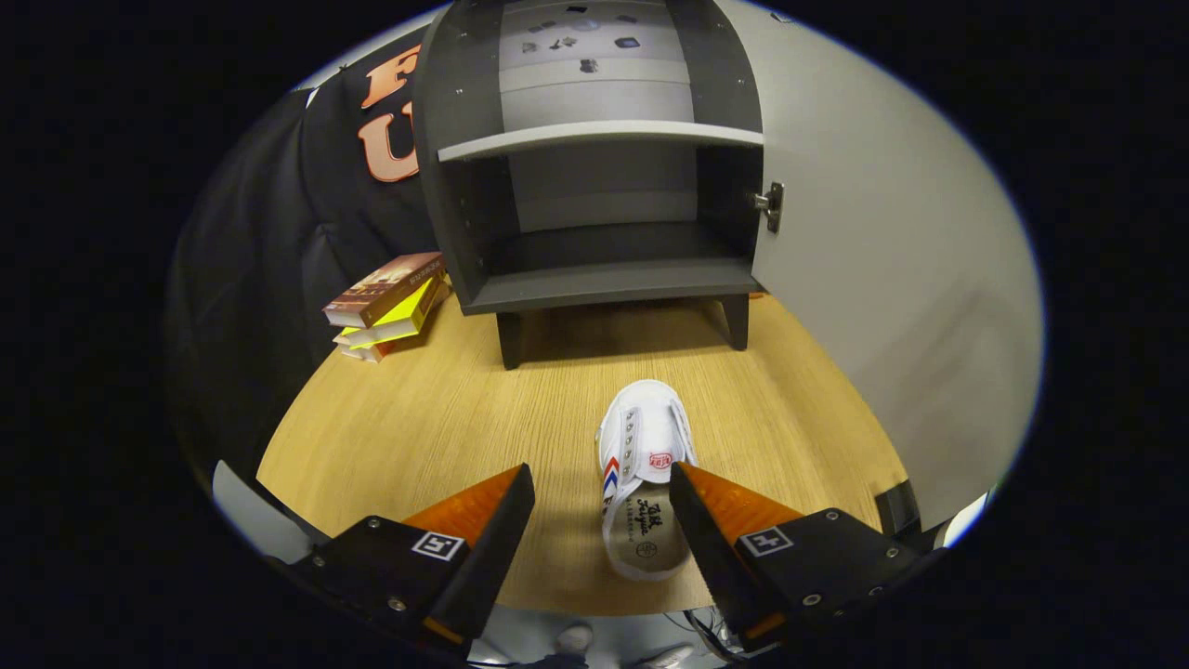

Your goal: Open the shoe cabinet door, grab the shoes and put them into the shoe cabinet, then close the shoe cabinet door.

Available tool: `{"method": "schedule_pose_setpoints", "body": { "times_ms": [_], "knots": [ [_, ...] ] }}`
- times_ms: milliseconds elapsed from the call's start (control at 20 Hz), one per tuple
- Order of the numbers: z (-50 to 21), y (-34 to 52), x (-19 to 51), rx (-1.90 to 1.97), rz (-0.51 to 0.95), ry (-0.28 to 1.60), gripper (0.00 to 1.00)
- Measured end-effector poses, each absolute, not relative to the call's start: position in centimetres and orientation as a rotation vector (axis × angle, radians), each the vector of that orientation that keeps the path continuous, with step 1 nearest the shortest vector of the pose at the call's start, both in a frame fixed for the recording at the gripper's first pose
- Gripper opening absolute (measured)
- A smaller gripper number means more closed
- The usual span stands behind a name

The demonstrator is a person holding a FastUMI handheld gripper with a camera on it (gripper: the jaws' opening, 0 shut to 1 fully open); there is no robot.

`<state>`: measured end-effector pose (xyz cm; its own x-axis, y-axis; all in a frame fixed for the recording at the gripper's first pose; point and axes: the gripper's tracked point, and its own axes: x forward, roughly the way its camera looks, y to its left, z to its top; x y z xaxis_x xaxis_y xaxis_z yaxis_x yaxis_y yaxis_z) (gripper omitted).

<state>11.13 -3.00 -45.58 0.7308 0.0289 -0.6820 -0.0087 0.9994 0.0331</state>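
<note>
A white sneaker (641, 465) with red and blue stripes on its side lies on the wooden table (437, 418), toe pointing toward the cabinet. My gripper (602, 488) stands open above the table; the shoe's heel lies between the fingers, close against the right finger (715, 511), and the left finger (483, 511) is well apart from it. Beyond the shoe stands the dark grey shoe cabinet (594, 186) on short legs, with one shelf (599, 137) inside. Its light grey door (892, 269) is swung wide open to the right, hinge (771, 204) showing.
A stack of books (385, 302) lies left of the cabinet, against the black cloth wall. The table's front edge runs just under my fingers. The open door stands along the right side of the table.
</note>
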Motion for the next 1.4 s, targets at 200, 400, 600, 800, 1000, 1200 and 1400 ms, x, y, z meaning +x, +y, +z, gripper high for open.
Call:
{"method": "schedule_pose_setpoints", "body": {
  "times_ms": [200,400,600,800,1000,1200,1400],
  "knots": [
    [-49.0,-3.0,10.9,0.022,0.016,0.82,0.91],
    [-51.6,-2.9,11.0,0.034,0.009,0.868,0.83],
    [-53.3,-2.8,11.2,0.039,0.013,0.909,0.61],
    [-53.6,-2.8,11.5,0.022,0.005,0.913,0.4],
    [-53.7,-3.2,11.8,0.027,-0.007,0.91,0.35],
    [-53.6,-3.2,11.9,0.034,-0.003,0.899,0.16],
    [-53.5,-3.4,11.9,-0.004,0.001,0.911,0.03]
  ]
}}
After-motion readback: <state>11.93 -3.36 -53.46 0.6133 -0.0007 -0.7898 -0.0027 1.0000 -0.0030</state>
